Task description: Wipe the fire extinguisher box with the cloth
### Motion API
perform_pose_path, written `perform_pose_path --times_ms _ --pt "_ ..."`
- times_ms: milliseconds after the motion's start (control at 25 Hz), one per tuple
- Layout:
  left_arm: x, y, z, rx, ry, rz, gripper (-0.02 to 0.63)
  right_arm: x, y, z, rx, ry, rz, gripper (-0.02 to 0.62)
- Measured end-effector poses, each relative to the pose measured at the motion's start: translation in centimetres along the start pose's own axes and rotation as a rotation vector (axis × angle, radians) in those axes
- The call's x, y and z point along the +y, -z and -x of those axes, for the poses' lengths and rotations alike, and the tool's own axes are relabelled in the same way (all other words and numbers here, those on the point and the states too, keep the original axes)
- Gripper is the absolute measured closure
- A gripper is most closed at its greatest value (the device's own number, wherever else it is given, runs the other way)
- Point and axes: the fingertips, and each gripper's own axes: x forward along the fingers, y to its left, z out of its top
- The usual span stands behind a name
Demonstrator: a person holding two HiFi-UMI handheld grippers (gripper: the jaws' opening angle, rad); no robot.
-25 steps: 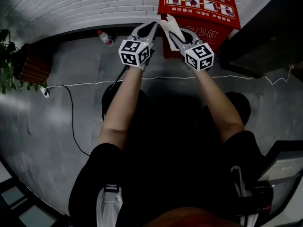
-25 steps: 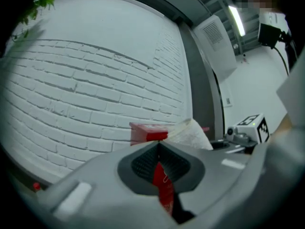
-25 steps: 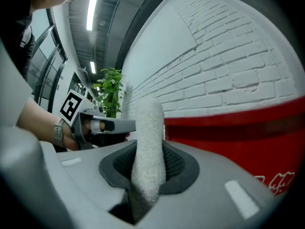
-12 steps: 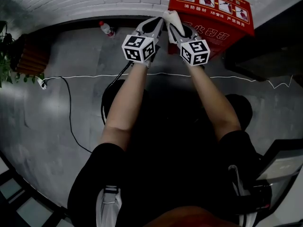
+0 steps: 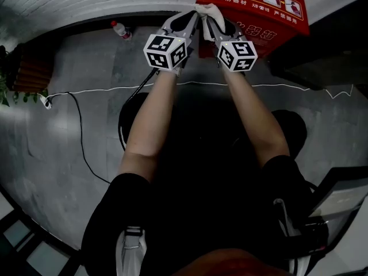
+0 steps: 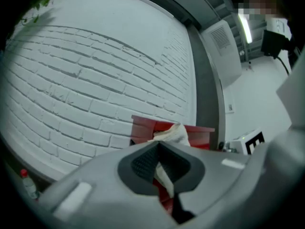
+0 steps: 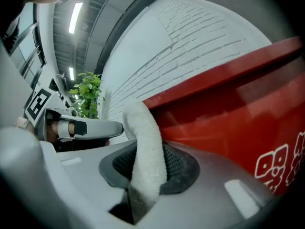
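The red fire extinguisher box (image 5: 253,4) stands against the white brick wall at the top right of the head view. A white cloth (image 5: 204,9) is bunched at its upper left corner. My left gripper (image 5: 191,17) and right gripper (image 5: 208,20) meet there, side by side. In the right gripper view the cloth (image 7: 145,142) runs down between the pads of the right gripper (image 7: 147,171), shut on it, with the box (image 7: 238,113) just beyond. In the left gripper view a strip of cloth (image 6: 174,135) is pinched in the left gripper (image 6: 159,168), in front of the box (image 6: 143,128).
A water bottle (image 5: 119,30) lies by the wall to the left of the box. A white cable (image 5: 103,91) crosses the grey floor to a power strip (image 5: 45,100). A potted plant (image 5: 8,91) is at far left, and a dark opening (image 5: 333,45) at right.
Both grippers have drawn closer together and moved up with the cloth to the box's upper left corner.
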Motion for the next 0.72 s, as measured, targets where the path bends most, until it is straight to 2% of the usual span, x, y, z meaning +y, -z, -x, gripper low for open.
perform_pose_path --times_ms 400,720 --pt "-3.8 1.2 -3.0 0.005 0.072 -0.039 0.603 -4.1 -2.6 4.1 -0.104 0.133 0.060 0.492" --pt "-7.3 3.1 -4.6 0.000 0.131 -0.068 0.603 -8.1 -2.6 9.0 -0.208 0.304 0.132 0.492"
